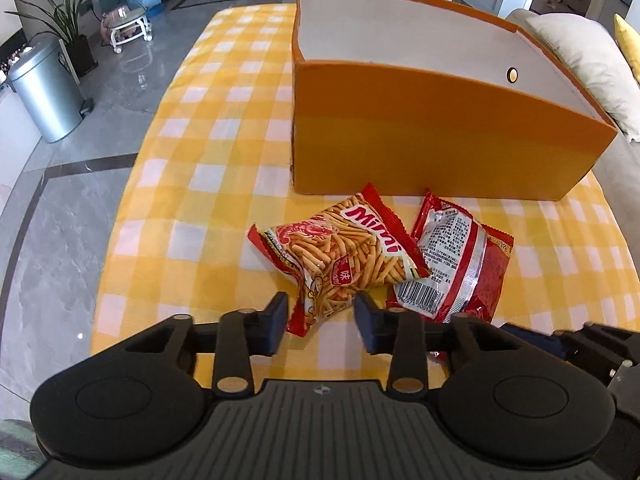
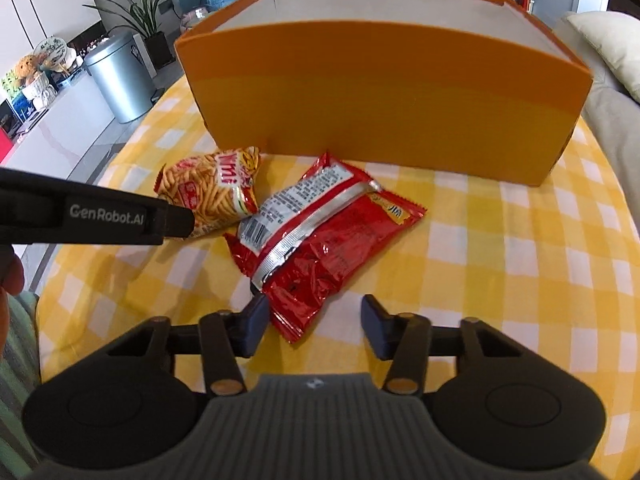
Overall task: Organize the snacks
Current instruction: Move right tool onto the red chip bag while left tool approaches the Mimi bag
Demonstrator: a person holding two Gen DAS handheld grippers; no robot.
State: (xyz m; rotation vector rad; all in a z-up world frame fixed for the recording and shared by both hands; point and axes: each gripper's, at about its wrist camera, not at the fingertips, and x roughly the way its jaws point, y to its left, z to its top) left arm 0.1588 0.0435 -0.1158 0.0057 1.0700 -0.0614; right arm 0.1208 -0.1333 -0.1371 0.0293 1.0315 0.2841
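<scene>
Yellow-and-white checked cloth point(image 1: 224, 200) covers the table, with an orange box point(image 1: 420, 136) standing open-topped at its far side. Just in front of the box lie two snack bags side by side: the Mimi stick-snack bag point(image 1: 344, 256) face up and the red bag point(image 2: 320, 240) back side up, barcode showing, their edges touching. My left gripper point(image 1: 320, 320) straddles the near corner of the Mimi bag, jaws half parted, pads not visibly pressing it. My right gripper point(image 2: 314, 326) sits over the red bag's near corner, one pad beside the foil, the other clear of it, so nothing is gripped
</scene>
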